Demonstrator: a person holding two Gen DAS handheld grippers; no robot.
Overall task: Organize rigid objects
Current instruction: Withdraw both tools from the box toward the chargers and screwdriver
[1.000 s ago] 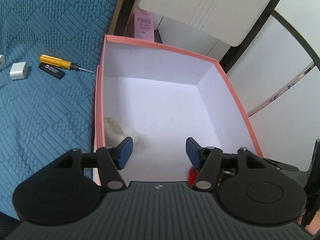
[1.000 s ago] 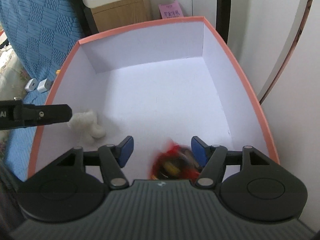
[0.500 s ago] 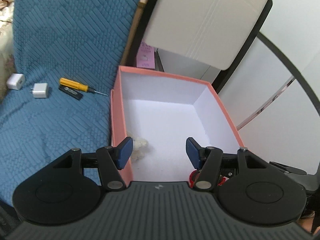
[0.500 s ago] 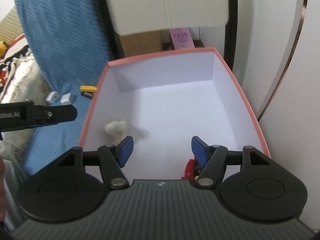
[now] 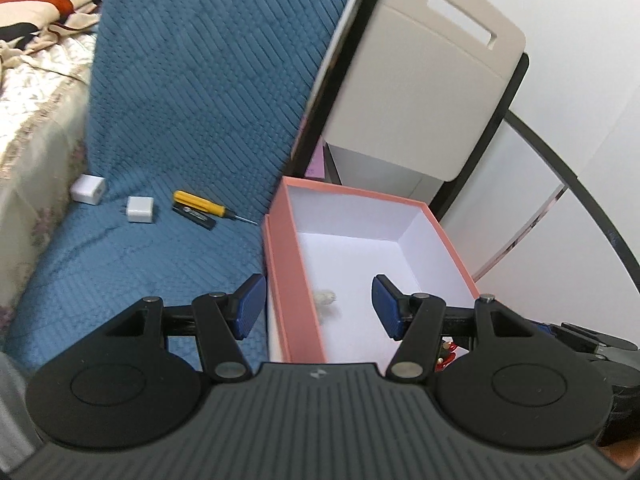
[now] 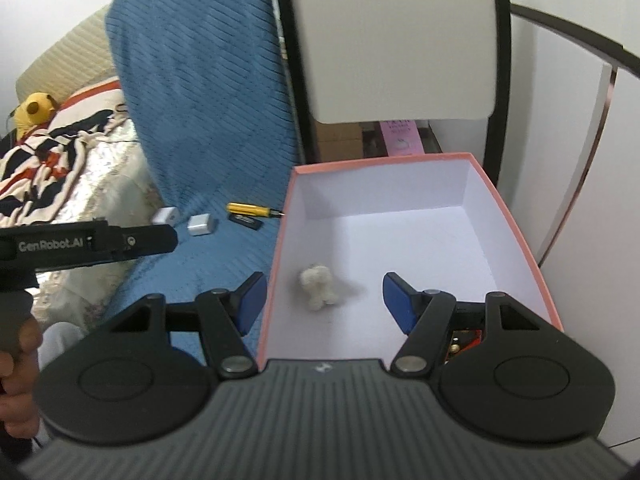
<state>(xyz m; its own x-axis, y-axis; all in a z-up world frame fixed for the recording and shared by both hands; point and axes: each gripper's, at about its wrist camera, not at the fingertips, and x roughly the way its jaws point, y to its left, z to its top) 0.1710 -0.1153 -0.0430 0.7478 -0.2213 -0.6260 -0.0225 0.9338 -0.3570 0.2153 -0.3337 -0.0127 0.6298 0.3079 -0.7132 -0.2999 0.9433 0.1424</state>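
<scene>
Both grippers are seen drawn back and raised from the box compared with the earlier frames, so that the whole box and the blue cover beside it are now taken in. The left gripper and the right gripper are each held with jaws apart and nothing between them.

Progress is judged partial. Two items are already lodged in the box: a small white fluffy toy on the floor near the left wall, and a red object at the near right corner, largely hidden behind the right gripper's own linkage.

Four items remain outside, laid close together on the blue cover to the left of the box: two white chargers, a yellow screwdriver and a small black stick just beside it. The screwdriver's tip is pointed toward the box wall and lies near it.

All four are found well apart from both sets of jaws, beyond them and off to the left. A reach leftward and downward is judged necessary before any of them can be taken.
</scene>
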